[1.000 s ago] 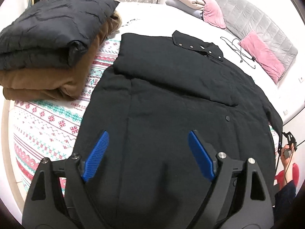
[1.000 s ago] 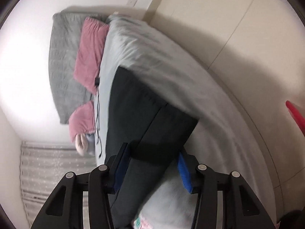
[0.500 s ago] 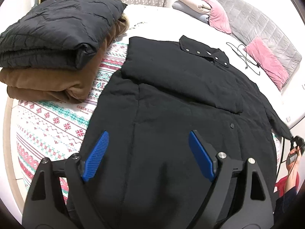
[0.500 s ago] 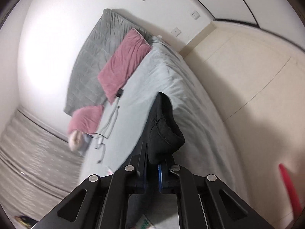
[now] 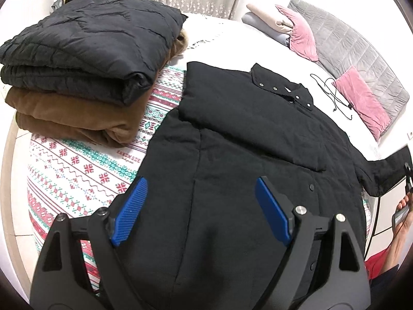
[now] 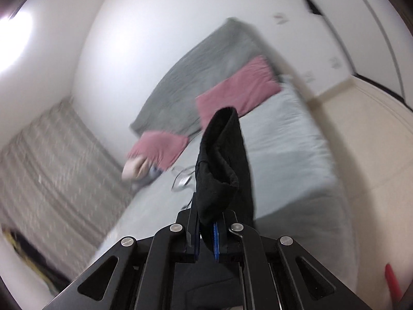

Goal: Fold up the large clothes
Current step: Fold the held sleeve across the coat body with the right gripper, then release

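Observation:
A large black coat (image 5: 245,160) lies spread on the bed, collar toward the headboard, one sleeve folded across its chest. My left gripper (image 5: 201,206) is open and empty above the coat's lower body. My right gripper (image 6: 206,235) is shut on the cuff of the coat's other sleeve (image 6: 222,160) and holds it up off the bed. In the left wrist view that sleeve (image 5: 387,173) stretches out at the far right edge of the bed.
Two folded coats, black on brown (image 5: 85,77), are stacked at the bed's left. Pink pillows (image 5: 361,98) and a grey quilted headboard (image 5: 361,51) are at the far end. A black cable (image 5: 333,95) lies on the white sheet. A patterned blanket (image 5: 77,170) covers the near left.
My right gripper closed on the sleeve cuff and lifted it up and toward the bed. My left gripper rose slightly and stayed open.

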{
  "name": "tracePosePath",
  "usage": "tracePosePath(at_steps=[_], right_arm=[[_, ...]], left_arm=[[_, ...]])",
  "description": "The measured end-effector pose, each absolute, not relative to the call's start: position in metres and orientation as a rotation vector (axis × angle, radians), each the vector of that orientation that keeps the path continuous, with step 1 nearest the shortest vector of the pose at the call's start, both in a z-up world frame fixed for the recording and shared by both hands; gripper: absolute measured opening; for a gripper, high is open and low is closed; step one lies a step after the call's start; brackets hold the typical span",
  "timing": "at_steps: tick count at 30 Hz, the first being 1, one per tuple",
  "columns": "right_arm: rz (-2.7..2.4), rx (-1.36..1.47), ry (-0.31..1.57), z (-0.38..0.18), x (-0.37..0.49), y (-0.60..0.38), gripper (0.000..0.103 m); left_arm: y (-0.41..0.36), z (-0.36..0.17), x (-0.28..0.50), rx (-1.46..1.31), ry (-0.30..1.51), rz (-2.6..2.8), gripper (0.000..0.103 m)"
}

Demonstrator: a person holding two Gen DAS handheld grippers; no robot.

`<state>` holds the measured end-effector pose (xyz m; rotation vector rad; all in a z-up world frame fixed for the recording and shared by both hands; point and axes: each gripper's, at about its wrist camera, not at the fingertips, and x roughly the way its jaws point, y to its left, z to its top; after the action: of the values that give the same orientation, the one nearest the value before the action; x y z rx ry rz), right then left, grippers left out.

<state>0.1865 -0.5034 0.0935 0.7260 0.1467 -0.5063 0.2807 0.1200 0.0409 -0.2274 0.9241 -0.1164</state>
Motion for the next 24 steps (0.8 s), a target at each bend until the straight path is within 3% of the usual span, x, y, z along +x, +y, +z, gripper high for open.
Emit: tracePosePath(at_steps=[7,12,19,24], right_arm=[[-0.279,0.448,0.187,0.138,0.259,-0.346,0.007],[-0.14,0.361,0.248,0.132,0.312,-0.239,0.007],[-0.062,0.148,0.566,0.036,0.403,-0.115,0.007],[-0.08,0.014,0.74,-0.032,0.413,-0.078,0.011]], left_arm=[[0.138,0.047,0.282,-0.324,0.939,-0.153,0.086],[0.146,0.048,0.287,-0.364,0.944,-0.154,0.086],[0.163,0.047,0.287,-0.452,0.976,-0.148,0.086],[0.167,0.045,0.286,-0.483,0.994,-0.167,0.086]])
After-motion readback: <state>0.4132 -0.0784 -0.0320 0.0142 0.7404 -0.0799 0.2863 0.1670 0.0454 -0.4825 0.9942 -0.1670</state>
